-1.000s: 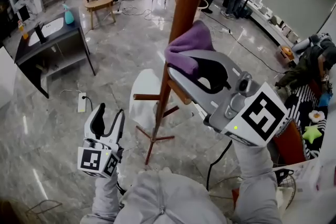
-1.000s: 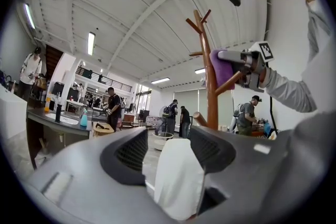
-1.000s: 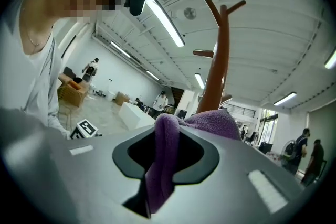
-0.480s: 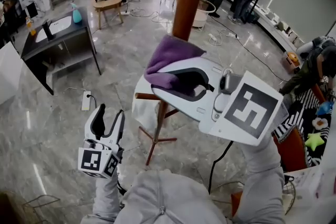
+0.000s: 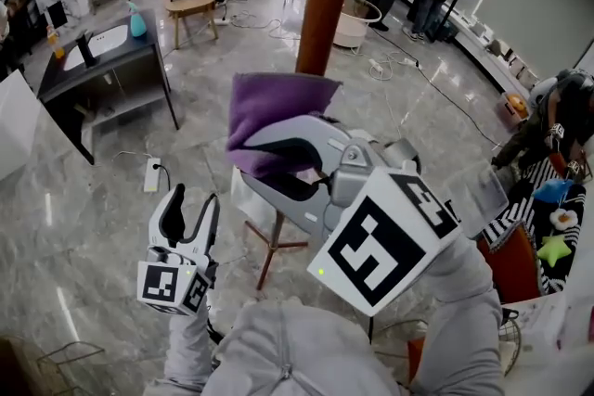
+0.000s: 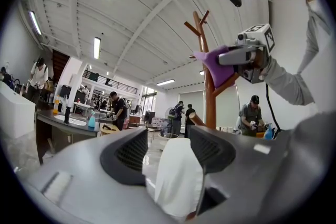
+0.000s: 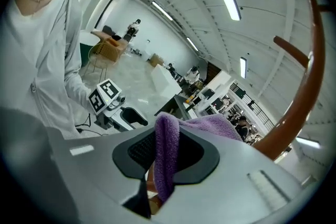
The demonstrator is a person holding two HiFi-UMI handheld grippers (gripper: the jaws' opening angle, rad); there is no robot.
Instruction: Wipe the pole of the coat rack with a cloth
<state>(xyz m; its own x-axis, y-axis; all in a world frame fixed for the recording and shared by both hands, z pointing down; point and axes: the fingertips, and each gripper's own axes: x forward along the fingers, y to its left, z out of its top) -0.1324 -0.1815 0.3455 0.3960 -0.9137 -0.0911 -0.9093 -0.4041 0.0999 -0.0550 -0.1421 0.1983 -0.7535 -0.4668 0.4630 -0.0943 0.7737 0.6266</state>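
Observation:
The coat rack's brown wooden pole [image 5: 320, 5] rises through the middle of the head view. My right gripper [image 5: 249, 164] is shut on a purple cloth [image 5: 274, 107], which it holds against the pole's near side. In the right gripper view the cloth [image 7: 168, 157] hangs pinched between the jaws, with the pole [image 7: 304, 102] curving past on the right. My left gripper [image 5: 195, 198] hangs low at the left, open and holding nothing. The left gripper view looks up at the pole [image 6: 210, 97] and the cloth [image 6: 218, 63].
The rack's feet [image 5: 274, 246] spread on the marble floor beside a white object [image 5: 249, 190]. A dark desk [image 5: 102, 51] with a blue spray bottle [image 5: 137, 23] stands at the left, with a power strip [image 5: 151, 176] on the floor nearby. People stand at the back and one sits at right [image 5: 557, 116].
My right gripper has slid the purple cloth down the pole, toward me and to the left. The left gripper has stayed still.

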